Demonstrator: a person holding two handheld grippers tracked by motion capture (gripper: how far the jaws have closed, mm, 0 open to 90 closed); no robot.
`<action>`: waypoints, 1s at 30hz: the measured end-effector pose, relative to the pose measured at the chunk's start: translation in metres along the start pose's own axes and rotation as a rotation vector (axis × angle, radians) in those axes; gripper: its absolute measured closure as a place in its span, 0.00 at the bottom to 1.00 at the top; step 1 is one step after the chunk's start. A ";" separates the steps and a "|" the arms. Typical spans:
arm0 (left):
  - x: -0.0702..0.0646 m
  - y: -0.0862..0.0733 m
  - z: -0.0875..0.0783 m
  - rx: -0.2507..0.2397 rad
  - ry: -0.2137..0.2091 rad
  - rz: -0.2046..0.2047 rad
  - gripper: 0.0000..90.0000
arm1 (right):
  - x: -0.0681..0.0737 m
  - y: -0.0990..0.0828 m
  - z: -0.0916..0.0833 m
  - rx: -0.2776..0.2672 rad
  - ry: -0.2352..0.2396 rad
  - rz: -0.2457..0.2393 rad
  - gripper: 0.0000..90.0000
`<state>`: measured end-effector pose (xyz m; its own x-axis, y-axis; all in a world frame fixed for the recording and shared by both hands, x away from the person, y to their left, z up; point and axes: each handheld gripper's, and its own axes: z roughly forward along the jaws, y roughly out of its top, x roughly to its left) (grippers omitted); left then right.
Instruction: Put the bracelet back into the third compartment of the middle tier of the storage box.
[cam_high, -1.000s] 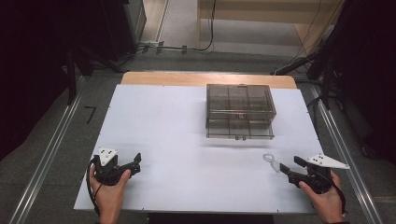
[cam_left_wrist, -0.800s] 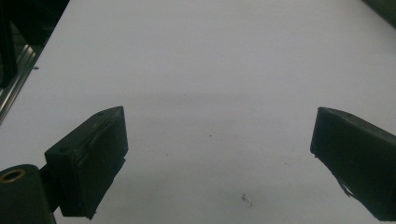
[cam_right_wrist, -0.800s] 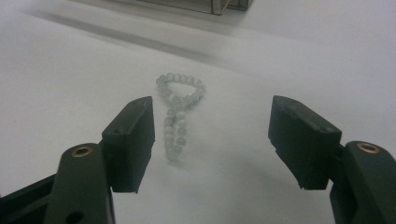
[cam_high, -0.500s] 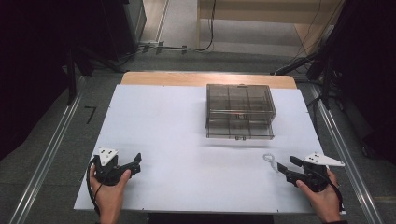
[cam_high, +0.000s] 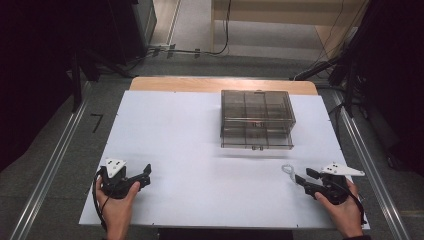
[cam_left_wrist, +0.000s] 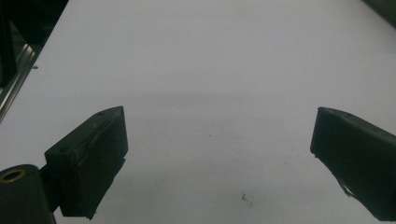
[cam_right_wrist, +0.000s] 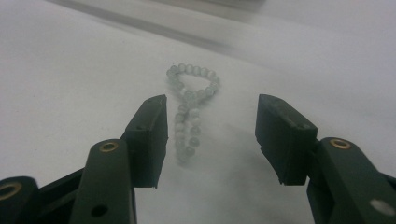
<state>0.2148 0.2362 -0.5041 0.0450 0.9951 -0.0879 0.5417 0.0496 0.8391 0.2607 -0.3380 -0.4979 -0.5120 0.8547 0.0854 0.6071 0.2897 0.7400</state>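
Between the jaws, bracelet (cam_right_wrist: 189, 113) lengthwise

Open white table (cam_high: 190, 150) across the left half and near edge; clear drawer box (cam_high: 257, 120) blocks the far right part; bead bracelet (cam_high: 288, 171) lies near the right near corner.

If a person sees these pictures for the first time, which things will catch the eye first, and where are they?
First comes the smoky transparent compartment box, standing at the far middle-right of the white table. Next is the small loop of pale beads lying on the table near the right front edge, between the jaws of the right gripper, which have just been closing but do not touch it. The left gripper sits at the near left with its jaws wide apart over bare table.
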 end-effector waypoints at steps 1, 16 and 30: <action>0.000 0.000 0.000 0.000 0.000 0.001 0.05 | 0.000 0.000 0.000 0.002 0.001 0.000 0.50; 0.000 0.000 0.000 0.001 -0.002 0.000 0.05 | 0.005 0.003 0.005 0.026 -0.009 -0.010 0.70; 0.000 0.000 0.000 0.001 -0.001 -0.001 0.05 | 0.008 0.005 0.009 0.044 -0.011 -0.008 0.81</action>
<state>0.2152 0.2363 -0.5044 0.0452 0.9950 -0.0894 0.5430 0.0506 0.8382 0.2651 -0.3262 -0.4998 -0.5105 0.8569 0.0717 0.6292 0.3154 0.7104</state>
